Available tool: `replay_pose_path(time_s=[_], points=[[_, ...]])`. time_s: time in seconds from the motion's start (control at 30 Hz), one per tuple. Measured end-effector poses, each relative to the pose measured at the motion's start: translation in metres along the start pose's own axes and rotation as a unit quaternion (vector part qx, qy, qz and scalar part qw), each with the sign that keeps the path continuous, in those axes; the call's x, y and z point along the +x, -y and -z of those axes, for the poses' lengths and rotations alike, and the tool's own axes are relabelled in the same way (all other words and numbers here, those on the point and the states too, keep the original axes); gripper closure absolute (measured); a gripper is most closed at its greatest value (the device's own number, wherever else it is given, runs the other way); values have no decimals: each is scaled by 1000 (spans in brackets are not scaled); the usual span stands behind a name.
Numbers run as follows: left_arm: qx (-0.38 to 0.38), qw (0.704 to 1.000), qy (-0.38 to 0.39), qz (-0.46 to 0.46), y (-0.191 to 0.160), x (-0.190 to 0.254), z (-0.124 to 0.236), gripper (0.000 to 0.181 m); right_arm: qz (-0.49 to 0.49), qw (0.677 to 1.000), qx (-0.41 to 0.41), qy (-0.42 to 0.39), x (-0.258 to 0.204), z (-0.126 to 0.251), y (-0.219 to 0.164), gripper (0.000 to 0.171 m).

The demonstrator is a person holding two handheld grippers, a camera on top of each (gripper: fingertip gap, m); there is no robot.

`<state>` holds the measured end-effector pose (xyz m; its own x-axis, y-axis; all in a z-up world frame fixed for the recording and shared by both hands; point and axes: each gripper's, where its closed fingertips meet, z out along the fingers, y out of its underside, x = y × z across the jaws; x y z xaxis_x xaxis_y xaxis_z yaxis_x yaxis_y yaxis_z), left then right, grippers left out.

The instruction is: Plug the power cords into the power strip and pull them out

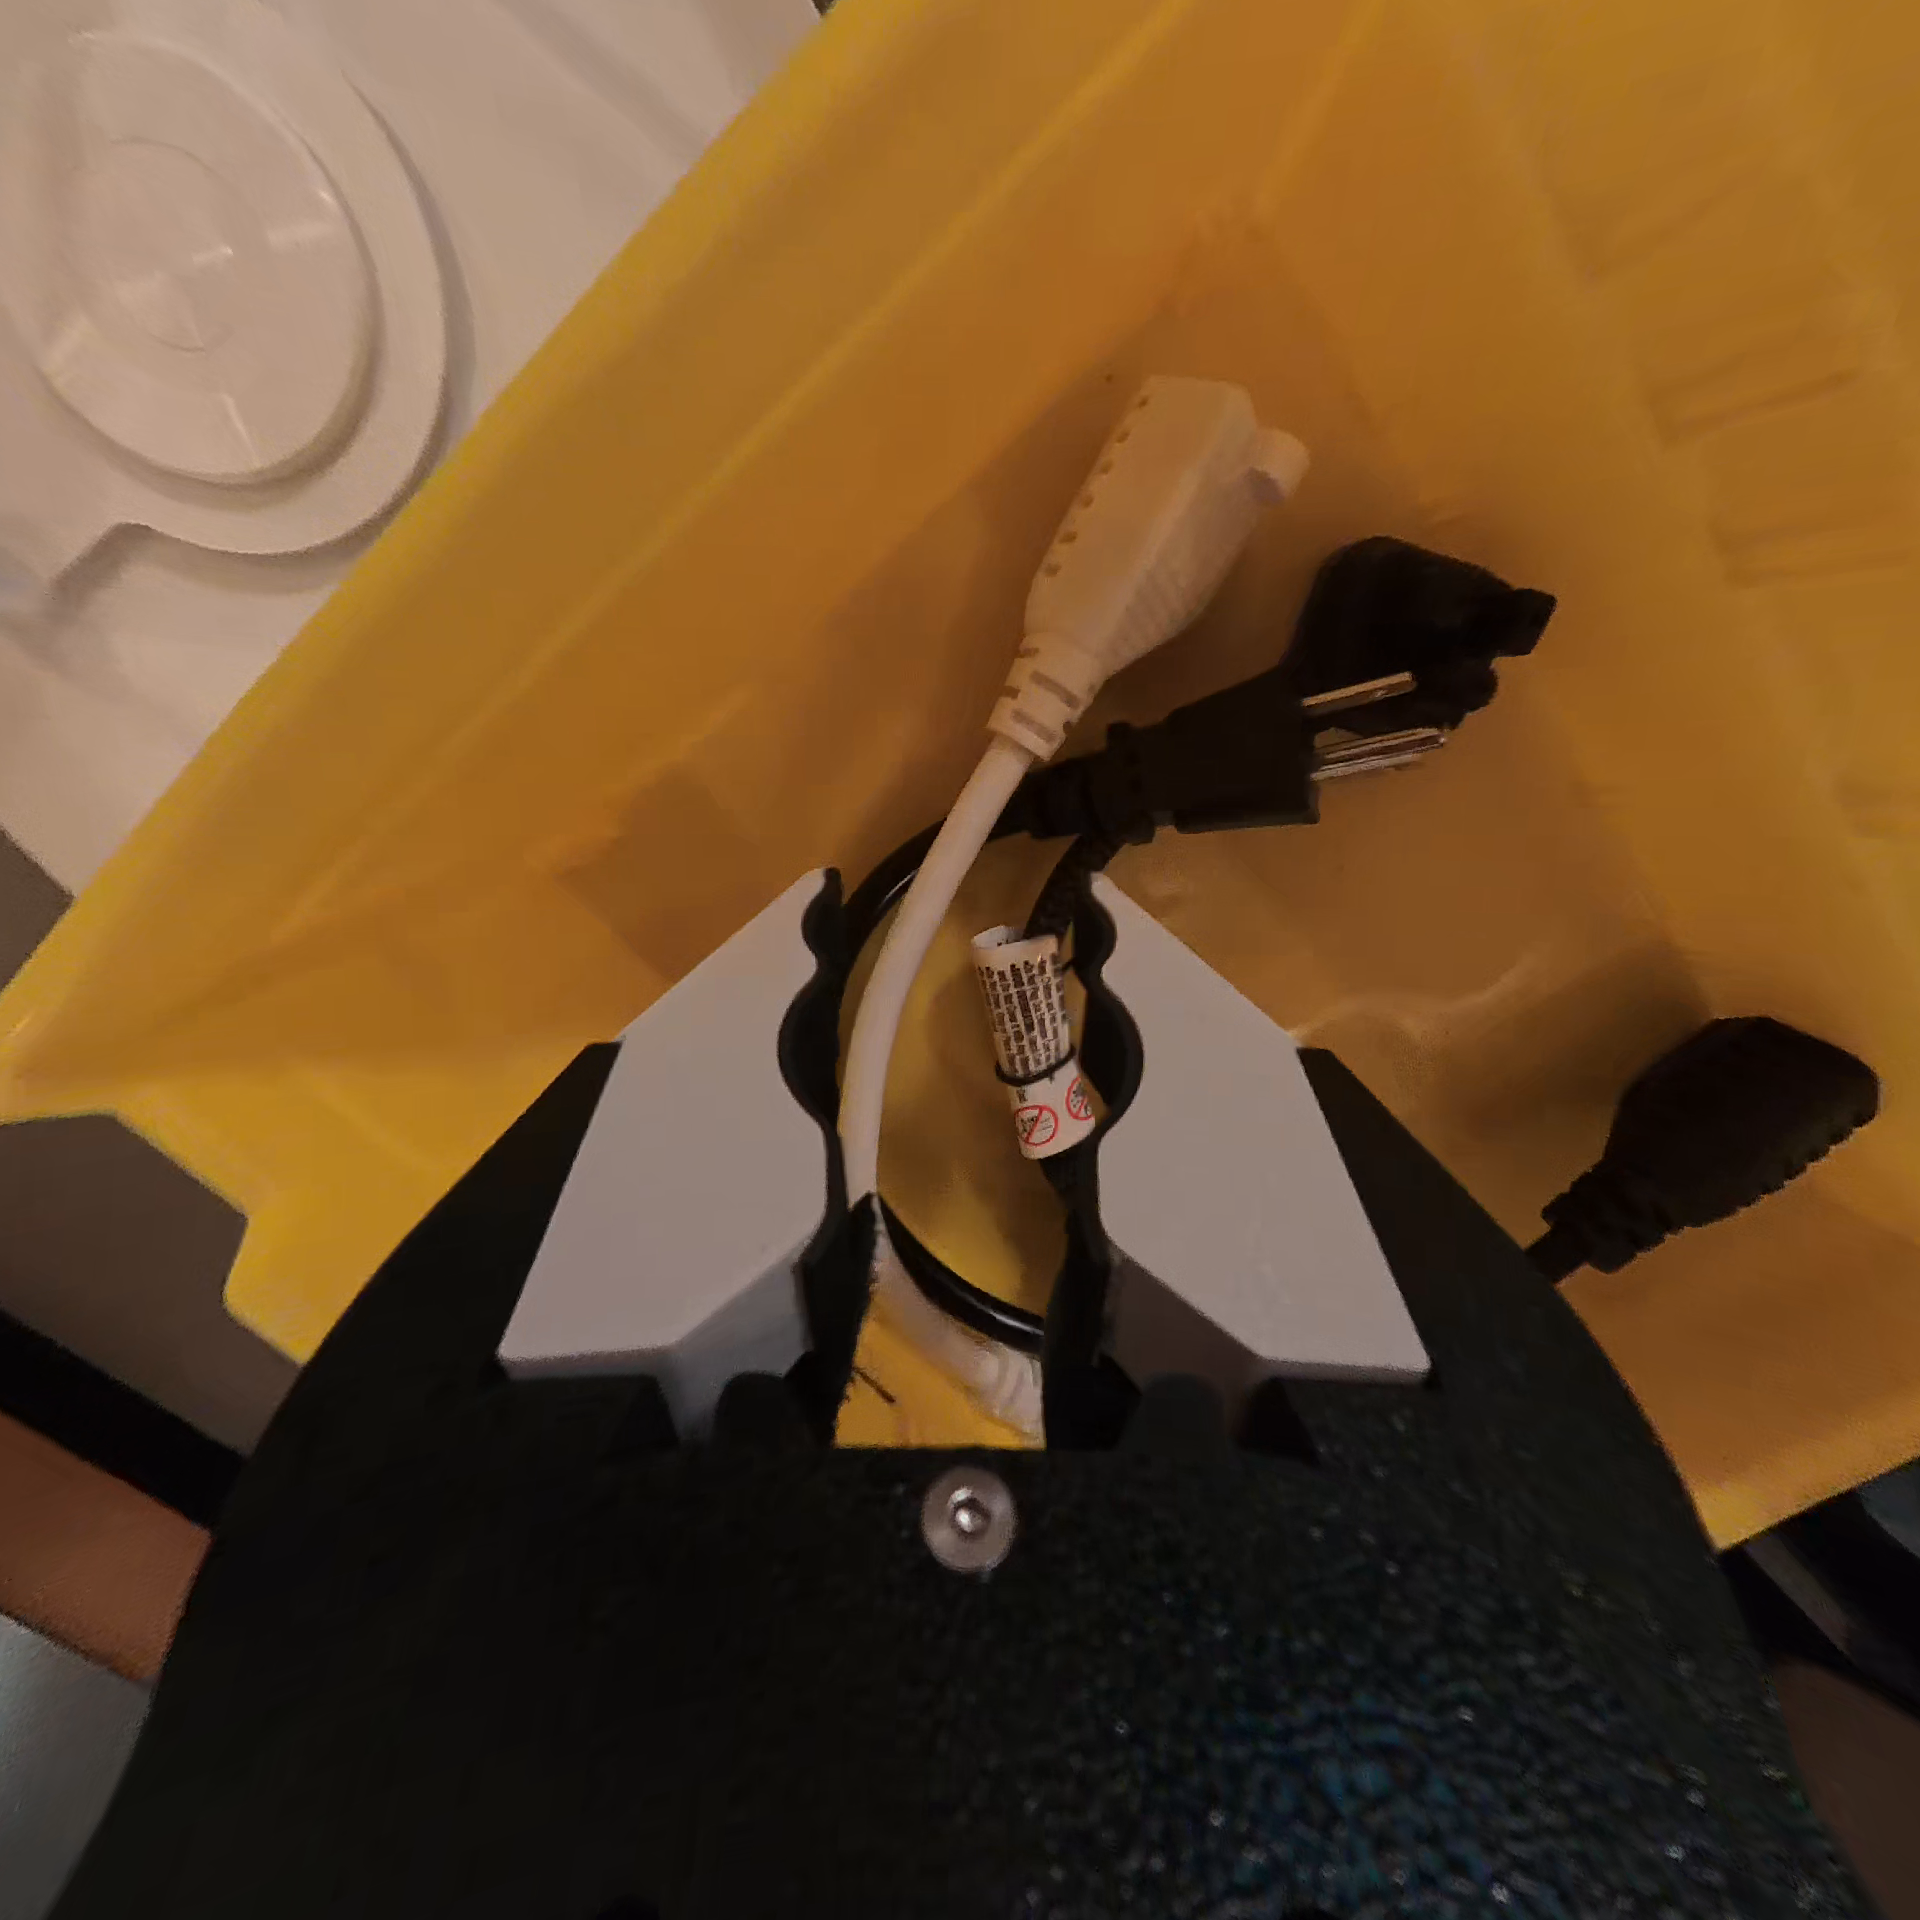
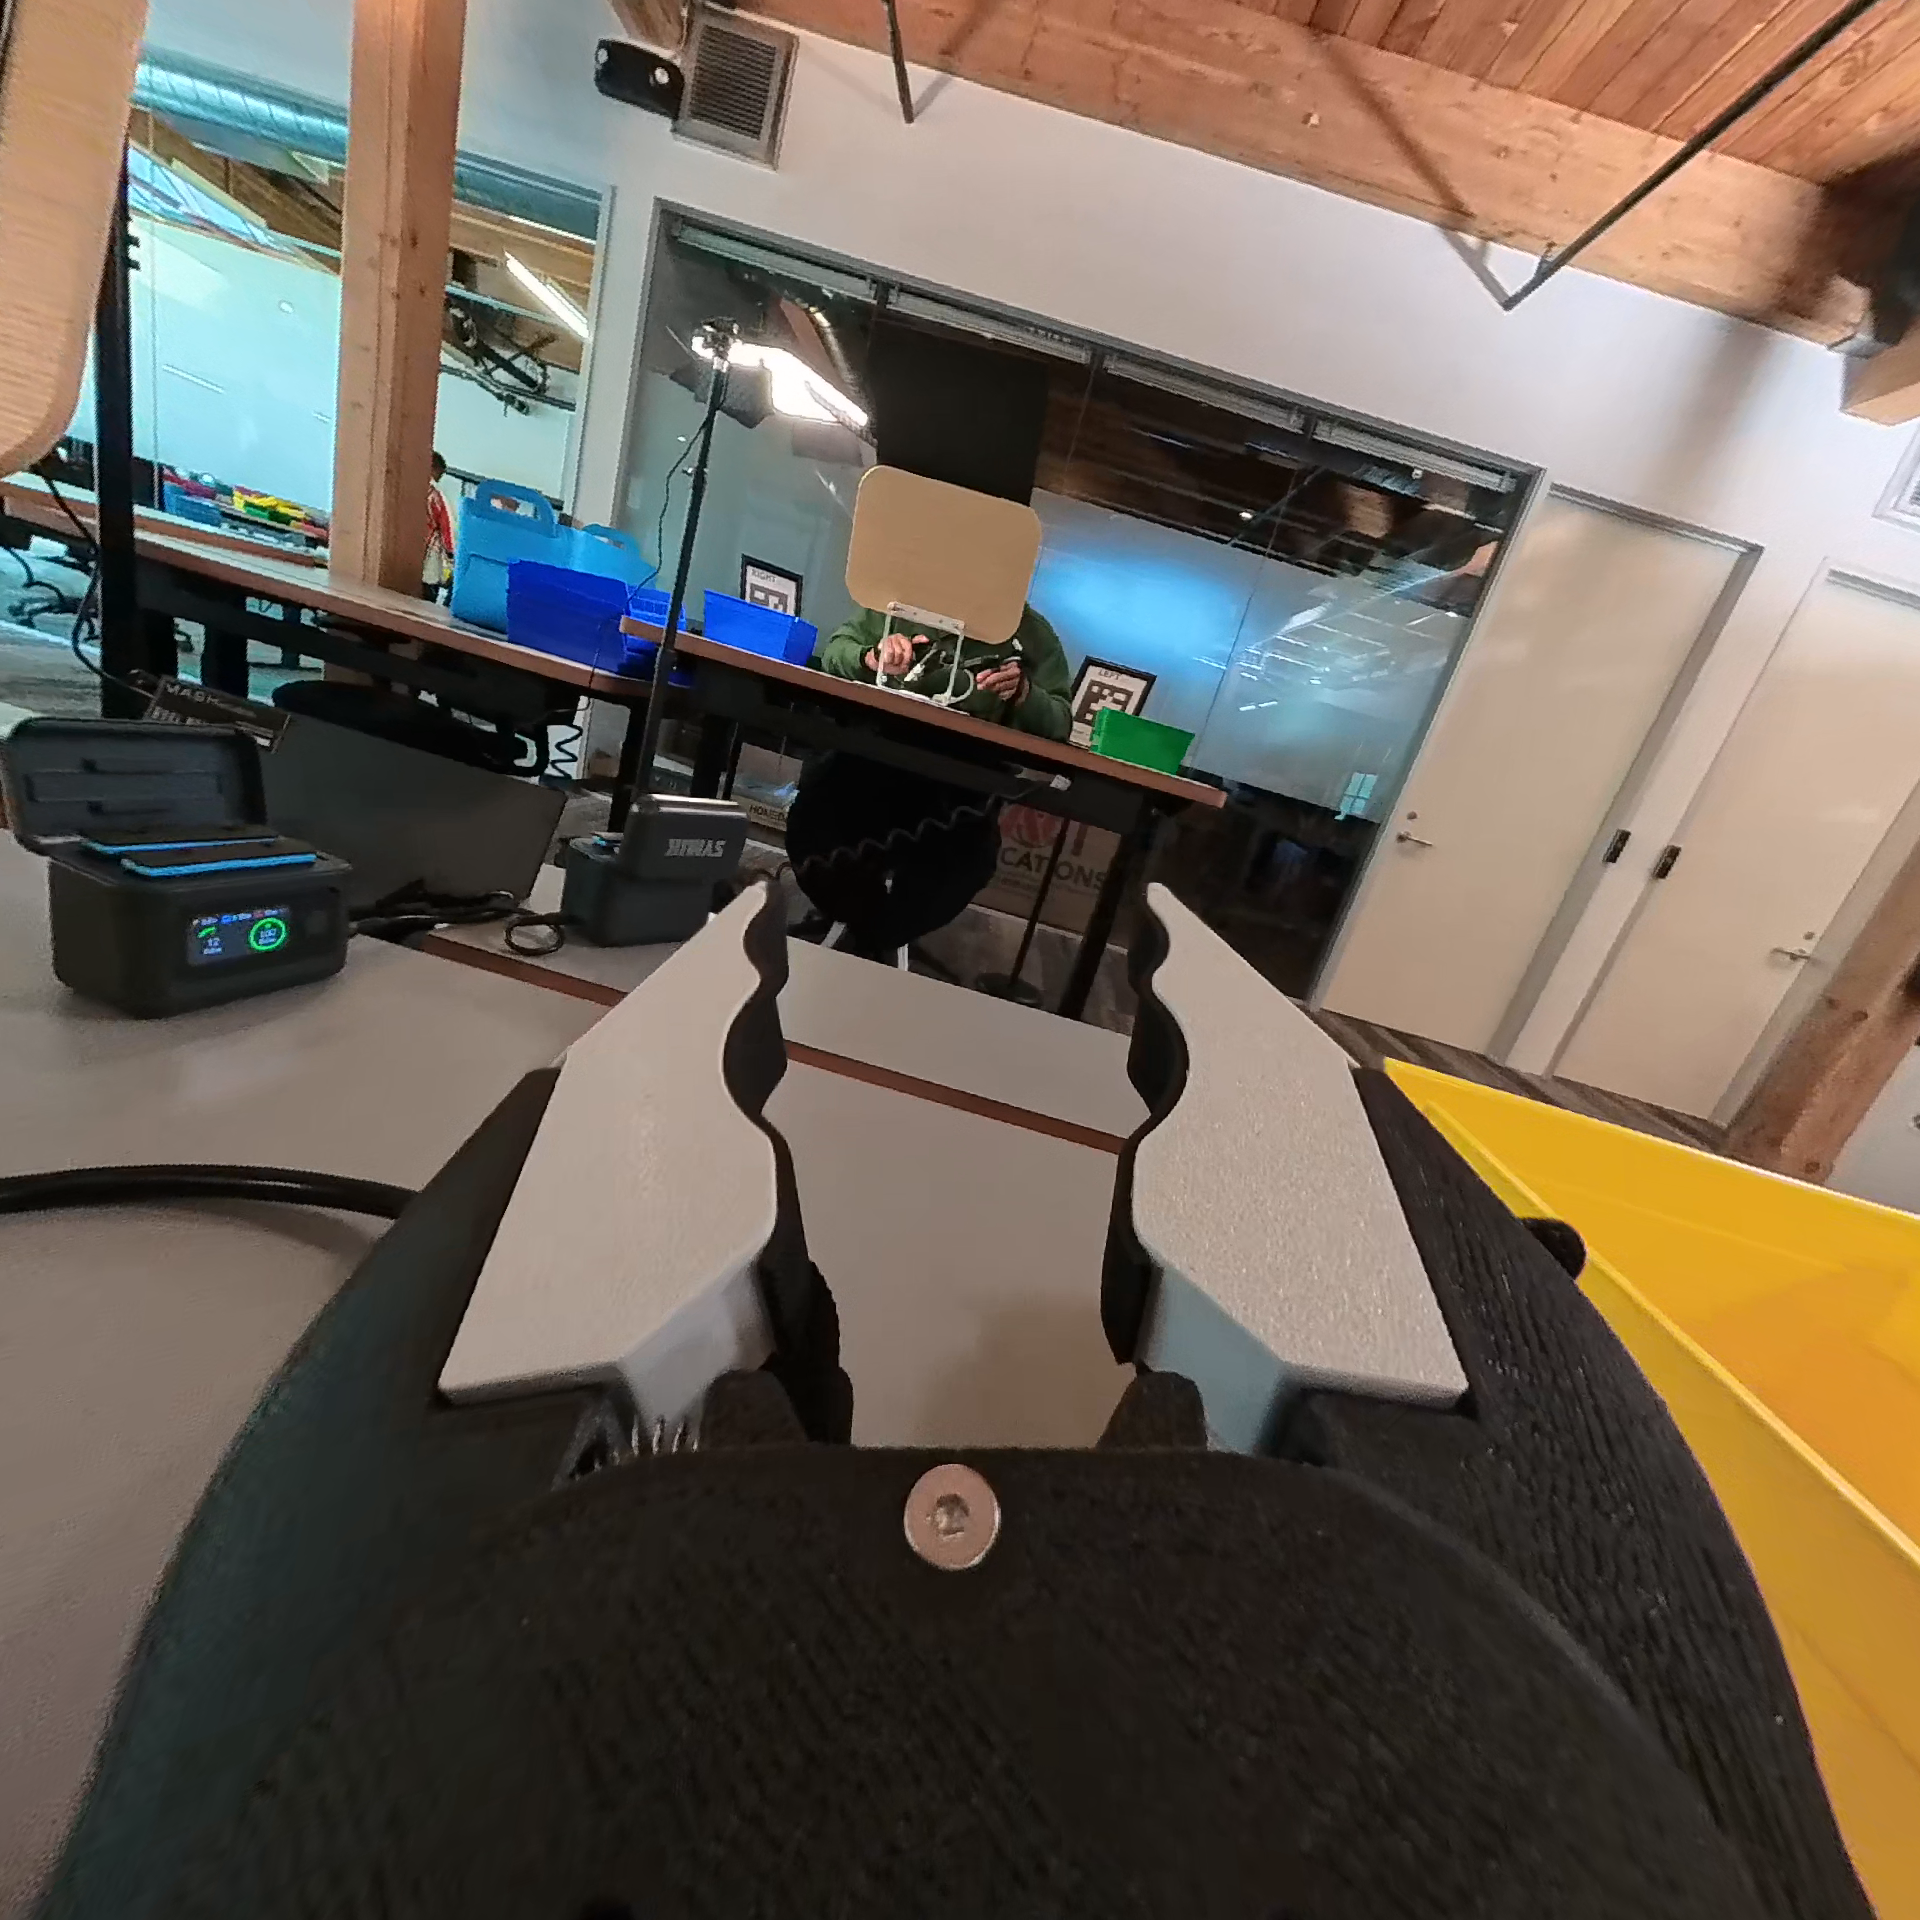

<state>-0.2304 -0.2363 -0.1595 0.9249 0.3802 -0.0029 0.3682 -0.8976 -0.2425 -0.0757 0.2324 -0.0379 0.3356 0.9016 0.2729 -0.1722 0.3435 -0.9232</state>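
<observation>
The power cords lie tangled in your yellow bin point(image 1: 1195, 312), walls close around: white cord point(image 1: 914, 956), black pronged plug point(image 1: 1236, 769). Your left gripper point(image 1: 961, 904) is spread, straddling the white cord and tagged braided cord point(image 1: 1070, 1174). Your right gripper point(image 2: 956, 925) gapes empty over the open grey table point(image 2: 260, 1091).

bin point(image 1: 727, 520) walls hem cord tangle point(image 1: 1039, 790) | table point(image 2: 260, 1091) ahead clear past jaws
</observation>
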Motion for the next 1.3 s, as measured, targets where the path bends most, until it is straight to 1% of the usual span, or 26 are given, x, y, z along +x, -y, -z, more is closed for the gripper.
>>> replay_pose_path(time_s=[0.03,0.1,0.13,0.17,0.2,0.23,0.3,0.43,0.53,0.6,0.67,0.77,0.8,0.83,0.87,0.9,0.97,1.03,1.13,1.2,1.3], points=[[-8,1000,-4,-2,-1,0,-4,135,3,1000,-1,2,-1,-1,0,106],[-27,1000,-7,-2,-5,-2,-11,138,7,1000,-1,5,-3,-1,0,106],[-30,999,-14,2,-5,-1,-13,150,8,1000,-2,7,-4,-1,-1,106],[-32,999,-21,6,-5,-1,-12,165,8,1000,-2,7,-4,-2,-1,106],[-37,999,-30,6,-6,0,-10,169,8,1000,-3,7,-4,-2,-1,106],[-44,998,-42,7,-8,3,-6,170,7,1000,-3,7,-4,-2,-1,106],[-55,998,-35,-8,-12,3,6,173,6,1000,-3,7,-3,-2,-2,106],[-55,998,6,-41,-14,5,51,175,3,1000,-4,7,-3,-3,-3,107],[-16,997,32,-61,-1,14,101,175,3,1000,-5,9,-5,-3,-3,107],[27,995,55,-78,15,22,140,175,3,1000,-5,9,-5,-3,-4,107],[94,988,57,-104,42,40,180,175,3,1000,-4,7,-5,-3,-3,107],[217,966,42,-136,99,75,229,175,1,1000,-2,0,-2,-2,-3,108],[263,955,59,-126,123,80,240,175,0,1000,-2,-2,0,-2,-3,108],[292,949,72,-94,145,84,246,175,-1,1000,-2,-4,1,-2,-2,108],[299,950,66,-58,161,89,244,175,-2,1000,-1,-5,2,-1,-2,108],[301,952,45,-45,176,99,235,175,-3,1000,0,-7,4,-1,-2,108],[281,958,-47,-45,202,134,203,175,-3,1000,1,-10,6,-1,-1,108],[240,961,-132,-46,219,168,161,175,-3,1000,3,-16,10,1,0,108],[170,958,-229,-30,232,207,94,176,-8,1000,7,-24,15,2,2,108],[126,953,-275,-13,234,226,52,175,-12,1000,8,-27,18,3,2,108],[65,959,-276,-2,230,235,-5,175,-16,999,9,-28,20,4,3,108]])
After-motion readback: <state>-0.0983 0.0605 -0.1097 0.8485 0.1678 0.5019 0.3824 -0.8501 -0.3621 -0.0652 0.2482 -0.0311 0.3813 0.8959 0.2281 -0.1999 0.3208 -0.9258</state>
